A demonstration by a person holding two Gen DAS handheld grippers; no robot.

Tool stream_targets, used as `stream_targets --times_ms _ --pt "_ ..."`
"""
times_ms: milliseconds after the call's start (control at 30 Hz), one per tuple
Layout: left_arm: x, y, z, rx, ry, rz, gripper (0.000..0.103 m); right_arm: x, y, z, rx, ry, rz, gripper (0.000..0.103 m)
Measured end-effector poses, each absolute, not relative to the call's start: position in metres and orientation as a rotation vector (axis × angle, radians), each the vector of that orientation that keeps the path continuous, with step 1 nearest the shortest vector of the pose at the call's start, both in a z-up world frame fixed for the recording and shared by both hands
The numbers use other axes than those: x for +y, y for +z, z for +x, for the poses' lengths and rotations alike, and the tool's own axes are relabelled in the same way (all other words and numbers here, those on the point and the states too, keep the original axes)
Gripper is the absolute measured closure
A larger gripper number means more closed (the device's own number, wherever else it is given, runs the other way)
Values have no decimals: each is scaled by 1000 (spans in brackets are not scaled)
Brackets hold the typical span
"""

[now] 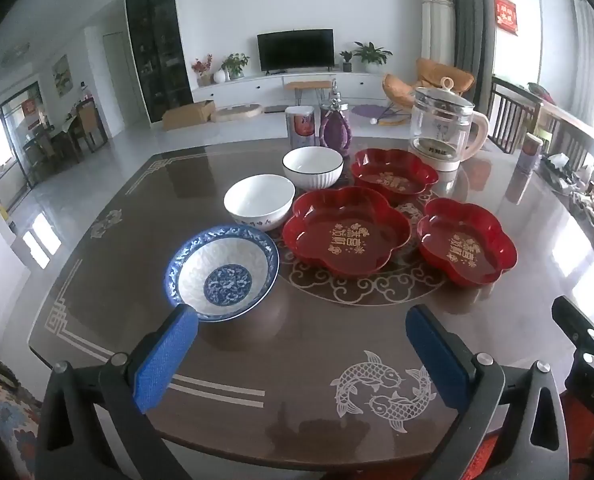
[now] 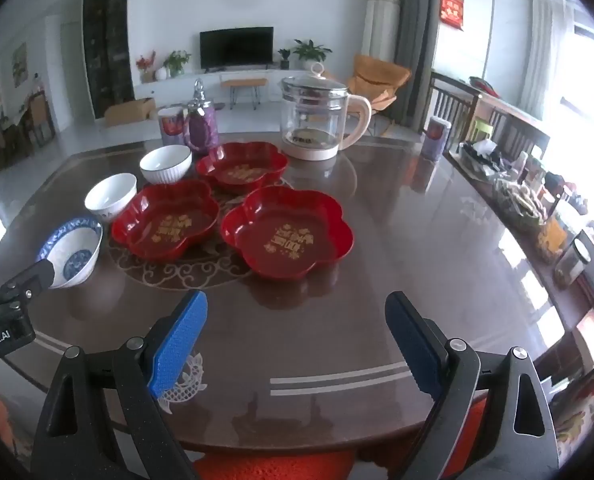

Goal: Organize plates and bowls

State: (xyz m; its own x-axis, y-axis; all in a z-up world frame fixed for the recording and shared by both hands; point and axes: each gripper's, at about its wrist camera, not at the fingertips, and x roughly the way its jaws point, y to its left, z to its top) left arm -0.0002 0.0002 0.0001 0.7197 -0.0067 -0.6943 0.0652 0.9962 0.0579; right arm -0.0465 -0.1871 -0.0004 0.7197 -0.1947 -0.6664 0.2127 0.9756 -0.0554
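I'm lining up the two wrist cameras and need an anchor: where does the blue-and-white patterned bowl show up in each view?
Left wrist: the blue-and-white bowl sits left of centre, just beyond the left gripper, whose left fingertip overlaps its near rim.
Right wrist: the same bowl is at the far left edge, partly behind the other gripper's black finger.
Shared landmark: the glass kettle at the far side of the table, behind the red dishes.
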Motion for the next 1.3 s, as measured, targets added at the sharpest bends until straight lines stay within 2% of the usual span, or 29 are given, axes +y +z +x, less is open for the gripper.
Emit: stream_targets --times_ms 1300 --pt "-17 -9 -7 816 -92 107 0 -192 -12 -50 753 -202 76 10"
